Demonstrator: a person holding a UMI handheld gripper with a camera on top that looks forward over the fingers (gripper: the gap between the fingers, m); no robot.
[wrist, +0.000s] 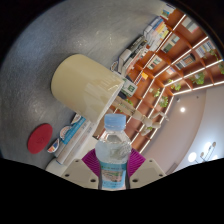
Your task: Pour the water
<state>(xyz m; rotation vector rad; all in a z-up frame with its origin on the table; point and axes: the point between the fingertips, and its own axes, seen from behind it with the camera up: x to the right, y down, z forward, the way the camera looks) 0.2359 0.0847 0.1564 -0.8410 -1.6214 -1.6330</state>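
One cream cup (88, 84) stood just beyond the bottle (114, 155), with one red lid (40, 139) beside it. The gripper (113, 170) was clamped on the single bottle; shelves (165, 60) stood further ahead.

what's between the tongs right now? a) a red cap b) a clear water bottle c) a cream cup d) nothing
b: the water bottle, with its pale cap and blue label, sits clamped between the tongs, the cream cup beyond it and a red cap off to the side.
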